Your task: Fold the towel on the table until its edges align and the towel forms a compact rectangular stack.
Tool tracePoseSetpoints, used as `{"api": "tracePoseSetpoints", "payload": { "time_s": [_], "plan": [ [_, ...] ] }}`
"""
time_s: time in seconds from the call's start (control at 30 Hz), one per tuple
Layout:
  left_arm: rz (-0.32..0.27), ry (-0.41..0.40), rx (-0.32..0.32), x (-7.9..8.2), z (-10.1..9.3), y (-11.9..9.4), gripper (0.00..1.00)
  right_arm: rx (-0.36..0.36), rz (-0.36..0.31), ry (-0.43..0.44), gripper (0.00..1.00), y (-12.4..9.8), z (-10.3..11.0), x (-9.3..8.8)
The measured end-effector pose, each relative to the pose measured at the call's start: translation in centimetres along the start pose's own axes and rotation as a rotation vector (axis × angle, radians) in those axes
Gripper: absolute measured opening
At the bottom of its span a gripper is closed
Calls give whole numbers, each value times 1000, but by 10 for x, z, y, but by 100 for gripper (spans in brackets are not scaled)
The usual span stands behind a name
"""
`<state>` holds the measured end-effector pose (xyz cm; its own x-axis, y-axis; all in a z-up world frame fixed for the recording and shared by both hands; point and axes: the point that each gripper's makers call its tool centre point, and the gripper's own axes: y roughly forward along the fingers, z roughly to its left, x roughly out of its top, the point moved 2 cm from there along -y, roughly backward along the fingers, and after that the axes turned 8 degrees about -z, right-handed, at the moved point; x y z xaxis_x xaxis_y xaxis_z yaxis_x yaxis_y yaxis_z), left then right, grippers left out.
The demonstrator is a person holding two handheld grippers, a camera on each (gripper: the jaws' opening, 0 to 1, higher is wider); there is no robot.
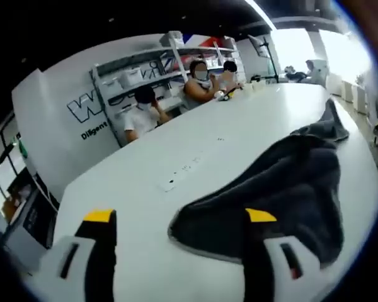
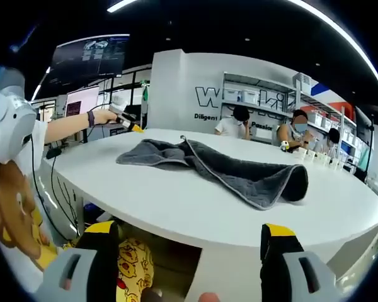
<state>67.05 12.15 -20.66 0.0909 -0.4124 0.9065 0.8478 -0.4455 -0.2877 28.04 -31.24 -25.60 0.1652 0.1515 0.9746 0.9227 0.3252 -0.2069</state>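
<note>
Towel: the dark grey towel point(image 2: 227, 167) lies crumpled in a long heap on the white table point(image 2: 176, 207). It is not folded yet.
Where it is: in the right gripper view it stretches across the middle of the table, with a lighter sewn edge running along it. In the left gripper view the towel point(image 1: 271, 189) lies just past the right-hand jaw.
How it will feel: I think it is soft and floppy, thick and a bit fluffy. It should be light. It will bend and sag when lifted, and it cannot break. It may drag and bunch on the smooth table.
Where to hold: best at two corners on one edge, one for each gripper, so it hangs flat. The corners are hard to find in the heap.
Left gripper point(image 1: 179, 217): its jaws are wide apart and hold nothing. It is low over the table, near the towel.
Right gripper point(image 2: 189, 236): its jaws are wide apart and hold nothing. It is off the table's near edge, well apart from the towel.
People: some sit at the far side of the table.
</note>
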Motion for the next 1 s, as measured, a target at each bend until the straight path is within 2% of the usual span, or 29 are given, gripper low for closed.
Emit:
{"api": "tracePoseSetpoints", "payload": {
  "time_s": [0.23,0.43,0.47,0.57,0.67,0.8,0.9,1.0],
  "plan": [
    [-76,-61,-122,8,-53,-61,99,50,-10,-10,98,12,10,3],
    [-84,-76,-155,-3,-90,-113,99,94,-22,-24,98,9,16,6],
    [-91,-80,-167,-8,-101,-132,99,109,-28,-25,98,9,18,7],
    [-108,-116,-186,-13,-113,-153,99,127,-27,-32,98,9,20,6],
    [-128,-165,-208,-21,-129,-181,99,140,-26,-33,98,32,20,-5],
    [-159,-200,-192,-33,-147,-220,99,152,-24,-43,98,37,24,-7],
    [-189,-218,-176,-37,-159,-241,99,160,-19,-55,98,39,30,-6],
    [-201,-250,-171,-43,-167,-253,99,164,-25,-57,98,38,33,-5]
  ]
}}
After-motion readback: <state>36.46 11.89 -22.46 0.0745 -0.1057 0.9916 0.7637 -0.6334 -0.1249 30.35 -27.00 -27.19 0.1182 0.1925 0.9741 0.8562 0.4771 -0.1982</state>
